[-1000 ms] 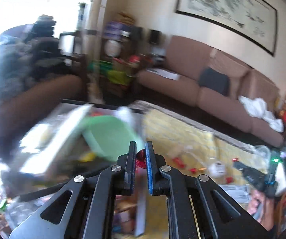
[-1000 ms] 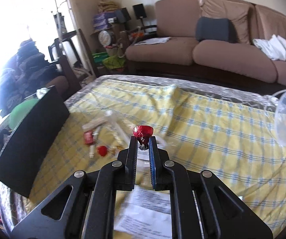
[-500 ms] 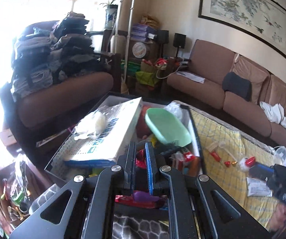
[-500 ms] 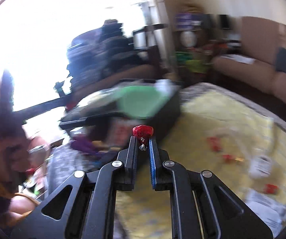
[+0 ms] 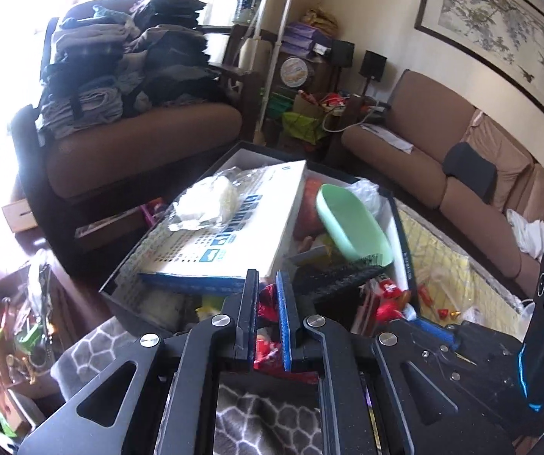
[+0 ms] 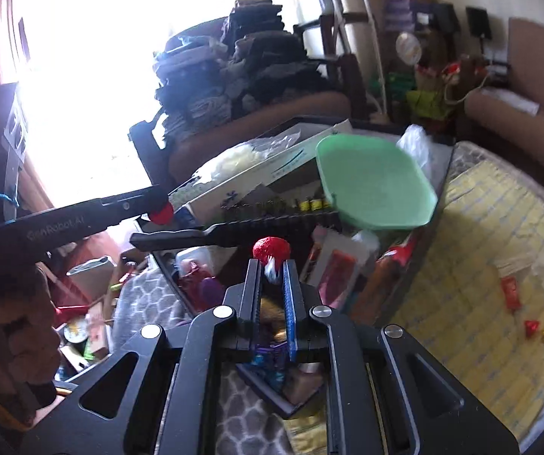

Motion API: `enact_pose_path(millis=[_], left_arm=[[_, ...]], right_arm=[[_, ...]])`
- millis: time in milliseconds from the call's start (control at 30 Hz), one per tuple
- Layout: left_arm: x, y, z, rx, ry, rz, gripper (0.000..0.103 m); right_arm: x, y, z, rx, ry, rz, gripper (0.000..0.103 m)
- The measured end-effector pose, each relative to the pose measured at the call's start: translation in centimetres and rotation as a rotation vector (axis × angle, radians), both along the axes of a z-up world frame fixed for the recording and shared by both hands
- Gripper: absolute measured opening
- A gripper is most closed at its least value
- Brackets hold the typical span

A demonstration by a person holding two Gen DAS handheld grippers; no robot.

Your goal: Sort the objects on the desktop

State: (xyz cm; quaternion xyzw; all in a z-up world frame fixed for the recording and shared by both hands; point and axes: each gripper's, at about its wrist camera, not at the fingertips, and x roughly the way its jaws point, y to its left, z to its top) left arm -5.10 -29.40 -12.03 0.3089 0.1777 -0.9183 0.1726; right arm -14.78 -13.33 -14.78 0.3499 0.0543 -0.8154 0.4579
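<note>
At far left, bright window light is washing out the wall behind a brown armchair (image 5: 139,140) that is carrying a tall stack of folded clothes (image 5: 127,57). Nearer, a black storage box (image 5: 404,250) is sitting at the left end of the table, crammed with a white carton (image 5: 234,227), a green tray (image 5: 351,223) leaning tilted, and a black comb (image 6: 234,229). The left gripper (image 5: 268,295) is hanging over the box's near edge, jaws pinching a red foil candy (image 5: 266,305). The right gripper (image 6: 272,265) is also hovering over the box, clamping a second red foil candy (image 6: 271,249). To the right, a yellow checked tablecloth (image 6: 472,265) is covering the table, with small red wrappers (image 6: 508,294) scattered on it. Far right, a brown sofa (image 5: 442,159) is standing under a framed painting (image 5: 499,34).
</note>
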Motion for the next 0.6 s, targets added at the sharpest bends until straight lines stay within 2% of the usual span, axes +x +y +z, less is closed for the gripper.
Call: enact_pose_path(millis=[133, 333, 400, 433, 467, 600], left_arm=[[-0.4, 0.9, -0.1, -0.021, -0.010, -0.031, 0.008], [-0.2, 1.3, 0.1, -0.025, 0.001, -0.054, 0.008], [0.0, 1.4, 0.3, -0.035, 0.005, -0.047, 0.021], [0.1, 1.5, 0.3, -0.035, 0.002, -0.041, 0.041], [0.2, 1.6, 0.4, -0.037, 0.007, -0.031, 0.056], [0.3, 1.6, 0.7, -0.040, 0.017, -0.018, 0.066]], right_arm=[[-1.0, 1.5, 0.4, -0.034, -0.027, -0.024, 0.010], [-1.7, 2.9, 1.0, -0.030, -0.044, -0.053, 0.012], [-1.8, 4.2, 1.8, -0.060, -0.030, -0.078, 0.012], [-2.2, 5.2, 2.2, -0.073, -0.029, -0.102, 0.015], [-2.6, 6.0, 2.4, -0.078, -0.029, -0.125, 0.020], [-5.3, 10.5, 2.1, -0.099, -0.056, -0.245, 0.024]])
